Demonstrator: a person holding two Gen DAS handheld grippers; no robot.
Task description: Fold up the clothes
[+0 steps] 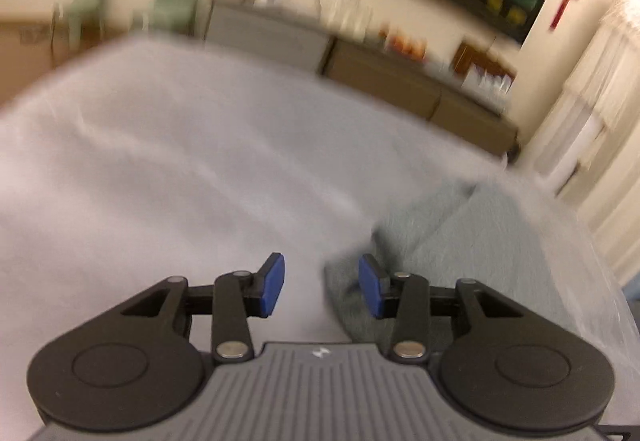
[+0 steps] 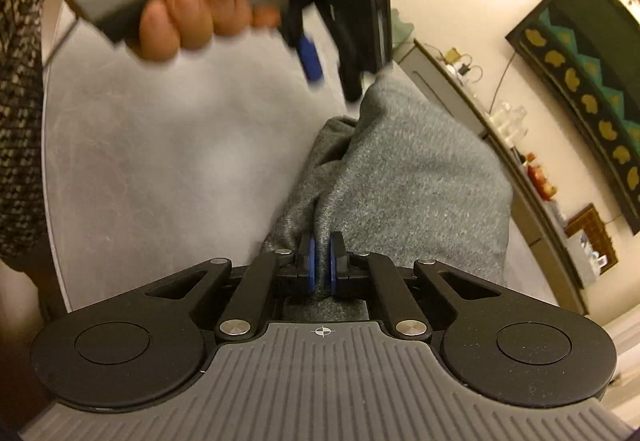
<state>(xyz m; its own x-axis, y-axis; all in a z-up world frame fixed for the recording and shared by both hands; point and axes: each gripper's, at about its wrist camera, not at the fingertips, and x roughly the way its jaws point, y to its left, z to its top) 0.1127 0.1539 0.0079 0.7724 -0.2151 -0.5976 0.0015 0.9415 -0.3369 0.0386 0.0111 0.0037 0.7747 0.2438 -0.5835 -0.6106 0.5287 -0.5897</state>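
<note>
1. My right hand-held gripper (image 2: 322, 267) is pinching a ridge of the grey garment (image 2: 404, 177), which lies bunched on the pale surface (image 2: 160, 161).
2. My left hand-held gripper (image 1: 321, 287) is spread (nothing between its pads), hovering at the garment's edge.

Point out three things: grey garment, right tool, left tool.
grey garment (image 2: 420, 181): right wrist view, on the broad upper fold of the cloth.
right tool (image 2: 322, 265): right wrist view, midway between the blue tips pinching the cloth.
left tool (image 1: 322, 287): left wrist view, midway between the spread blue tips.
</note>
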